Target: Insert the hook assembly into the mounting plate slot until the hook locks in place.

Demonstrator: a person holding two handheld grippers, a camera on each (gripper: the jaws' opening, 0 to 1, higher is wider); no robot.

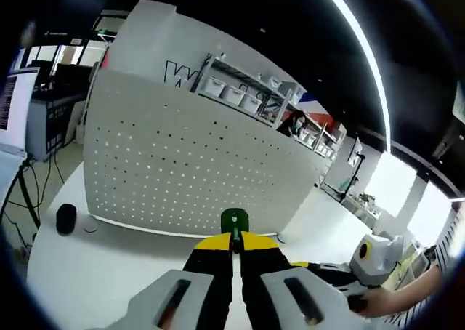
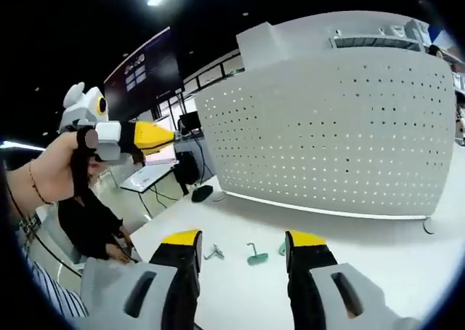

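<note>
The white perforated mounting plate (image 1: 189, 170) stands upright on the white table (image 1: 87, 272), straight ahead of my left gripper (image 1: 234, 237). Its yellow-tipped jaws are shut on a small green hook piece (image 1: 234, 218) that sticks out past the tips. My right gripper (image 1: 370, 261) enters from the right, held by a hand. In the right gripper view the plate (image 2: 341, 141) fills the right half. The right gripper (image 2: 243, 244) is open over the table with nothing between its jaws. Beyond its tips lie a green hook (image 2: 256, 256) and a thin metal hook (image 2: 213, 254). The left gripper (image 2: 156, 136) hovers upper left in a hand.
A black round object (image 1: 65, 218) sits on the table left of the plate, seen too as a dark lump (image 2: 201, 193). Cables hang at the table's left edge (image 1: 29, 192). A person in dark clothes (image 2: 94, 228) is at the left. Shelves with bins (image 1: 240, 94) stand behind the plate.
</note>
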